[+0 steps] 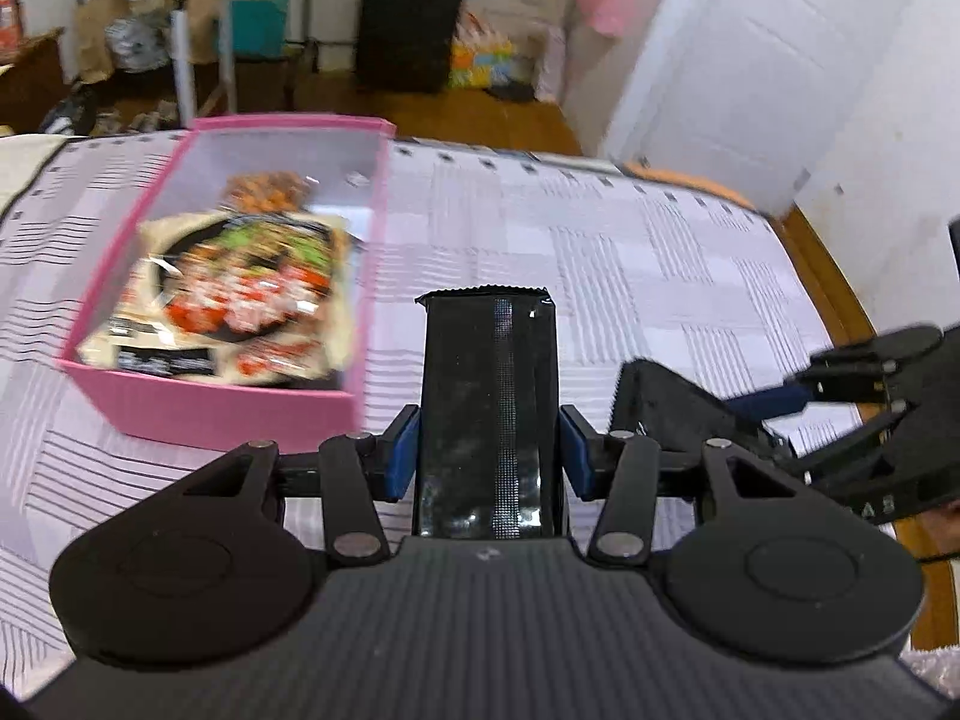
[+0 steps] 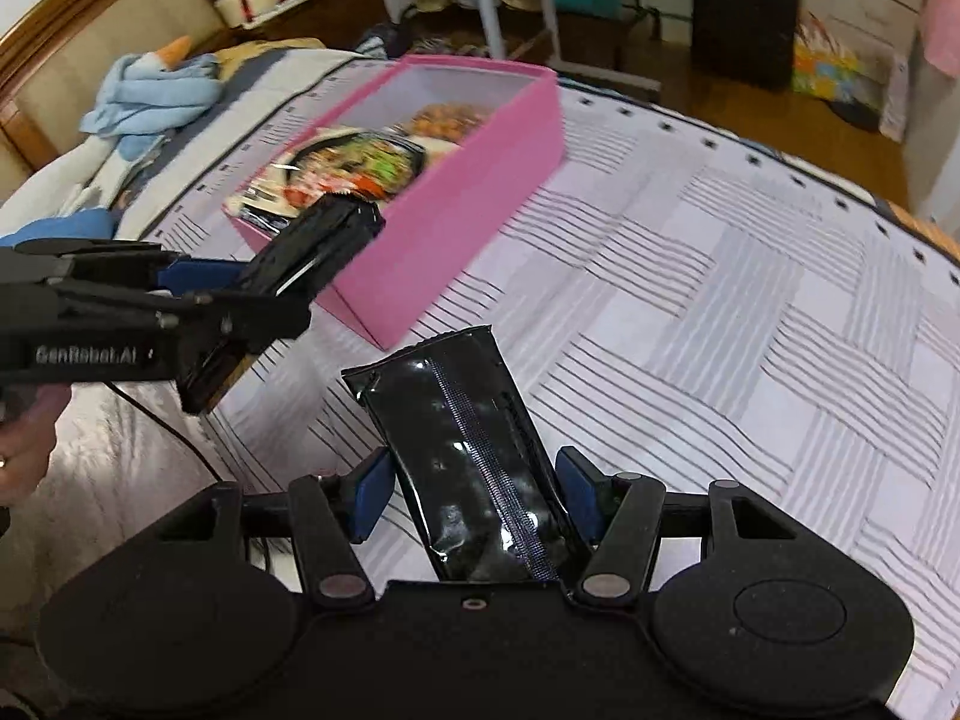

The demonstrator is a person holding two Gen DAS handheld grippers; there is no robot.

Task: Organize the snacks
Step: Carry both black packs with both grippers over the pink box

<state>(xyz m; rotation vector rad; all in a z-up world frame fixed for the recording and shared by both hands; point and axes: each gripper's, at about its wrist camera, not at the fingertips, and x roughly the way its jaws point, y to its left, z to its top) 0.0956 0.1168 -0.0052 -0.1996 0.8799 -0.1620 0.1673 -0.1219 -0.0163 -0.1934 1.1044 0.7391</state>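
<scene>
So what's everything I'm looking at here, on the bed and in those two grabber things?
black snack packets: two, glossy black, one in the left gripper, one in the right
pink box: one, pink, open, on the bedspread
snack bags in the box: at least two, colourful print, lying flat inside
bedspread: one, white with grey stripes
blue cloth: one, light blue, near the headboard
black suitcase: one, on the floor beyond the bed
left gripper: black, blue pads, shut on its packet
right gripper: black, blue pads, shut on its packet
</scene>
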